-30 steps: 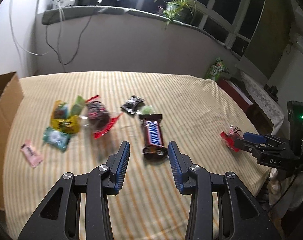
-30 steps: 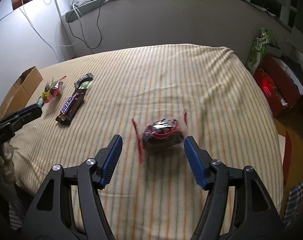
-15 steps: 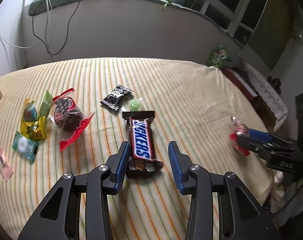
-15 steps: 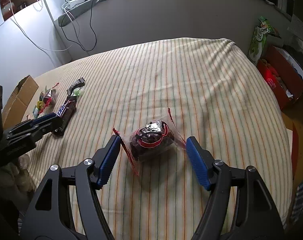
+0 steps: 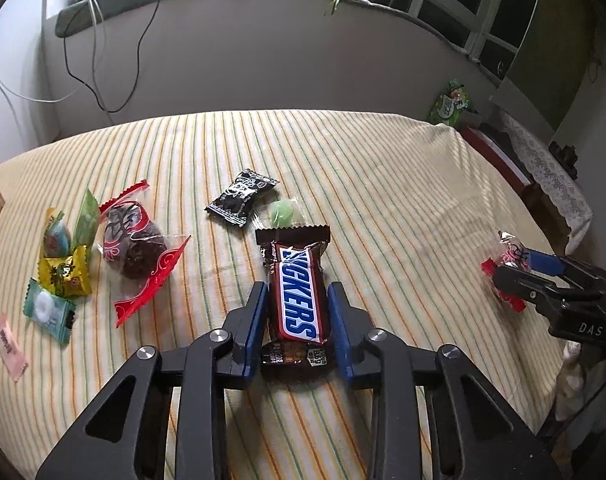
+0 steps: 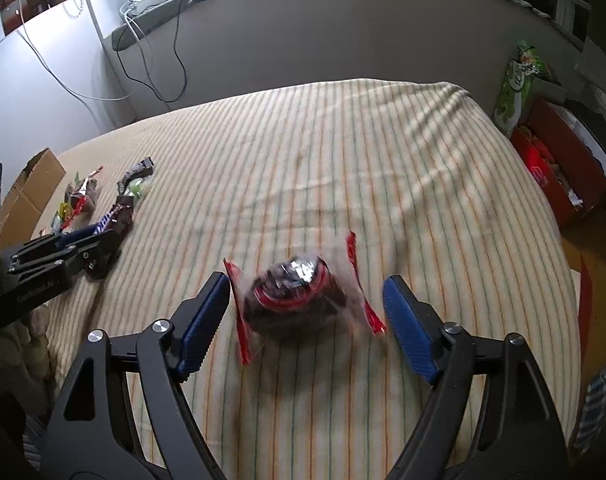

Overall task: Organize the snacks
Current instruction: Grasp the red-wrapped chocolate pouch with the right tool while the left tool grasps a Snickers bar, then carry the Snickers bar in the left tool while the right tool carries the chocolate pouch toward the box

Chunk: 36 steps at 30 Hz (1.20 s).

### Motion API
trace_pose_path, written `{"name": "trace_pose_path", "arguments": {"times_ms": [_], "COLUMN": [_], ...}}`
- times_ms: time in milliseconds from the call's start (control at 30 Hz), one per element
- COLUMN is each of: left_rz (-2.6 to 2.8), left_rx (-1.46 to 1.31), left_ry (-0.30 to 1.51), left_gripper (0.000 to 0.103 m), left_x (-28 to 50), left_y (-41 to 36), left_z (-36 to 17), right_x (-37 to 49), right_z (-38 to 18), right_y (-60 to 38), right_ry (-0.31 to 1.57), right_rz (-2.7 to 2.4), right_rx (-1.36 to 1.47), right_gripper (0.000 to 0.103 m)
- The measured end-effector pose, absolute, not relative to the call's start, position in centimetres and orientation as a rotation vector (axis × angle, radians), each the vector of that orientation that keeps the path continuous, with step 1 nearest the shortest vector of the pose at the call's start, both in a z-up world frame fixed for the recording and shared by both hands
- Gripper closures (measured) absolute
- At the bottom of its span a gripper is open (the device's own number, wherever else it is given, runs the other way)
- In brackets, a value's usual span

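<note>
On the yellow striped cloth (image 5: 383, 184), my left gripper (image 5: 297, 312) has its blue pads pressed against both long sides of the brown Snickers bar with the blue lettering (image 5: 297, 300), pinching it where it lies. Beyond the bar's far end sit a small black candy wrapper (image 5: 243, 196) and a pale green sweet (image 5: 285, 212), and left of the bar a clear red-trimmed packet of dark cake (image 5: 137, 240). Well to the right of the bar, my right gripper (image 6: 305, 312) stands wide around a second clear red-trimmed cake packet (image 6: 299, 300), pads apart from it.
</note>
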<state>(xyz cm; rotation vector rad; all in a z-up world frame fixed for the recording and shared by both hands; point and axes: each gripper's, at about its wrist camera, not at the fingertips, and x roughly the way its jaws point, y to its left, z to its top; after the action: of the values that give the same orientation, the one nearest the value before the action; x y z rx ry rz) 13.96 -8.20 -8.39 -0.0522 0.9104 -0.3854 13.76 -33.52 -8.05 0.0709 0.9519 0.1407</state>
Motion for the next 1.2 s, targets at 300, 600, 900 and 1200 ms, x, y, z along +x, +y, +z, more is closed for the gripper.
{"name": "trace_pose_path", "arguments": {"times_ms": [300,600,900,1200], "left_rz": [-0.394,-0.398,-0.357,-0.263], "left_rx": [-0.068,-0.097,-0.136,-0.176], "left_ry": [0.902,0.866,0.806,0.750], "left_gripper": [0.076,0.076,0.076,0.076], "left_x": [14.0,12.9,11.3,9.3], "left_y": [-8.1,-6.8,-3.5,1.4], "left_z": [-8.2,-6.9,-4.9,-3.2], "right_x": [13.7,12.9,13.1,14.1], "right_z": [-8.2,-6.4,-3.9,-1.9], "right_y": [-33.5,-32.4,-28.4,-22.3], "right_ry": [0.971,0.936,0.893,0.854], "right_rz": [0.164,0.191,0.278,0.401], "right_rx": [0.072,0.070,0.040,-0.020], "right_gripper": [0.045,0.046,0.046,0.046]}}
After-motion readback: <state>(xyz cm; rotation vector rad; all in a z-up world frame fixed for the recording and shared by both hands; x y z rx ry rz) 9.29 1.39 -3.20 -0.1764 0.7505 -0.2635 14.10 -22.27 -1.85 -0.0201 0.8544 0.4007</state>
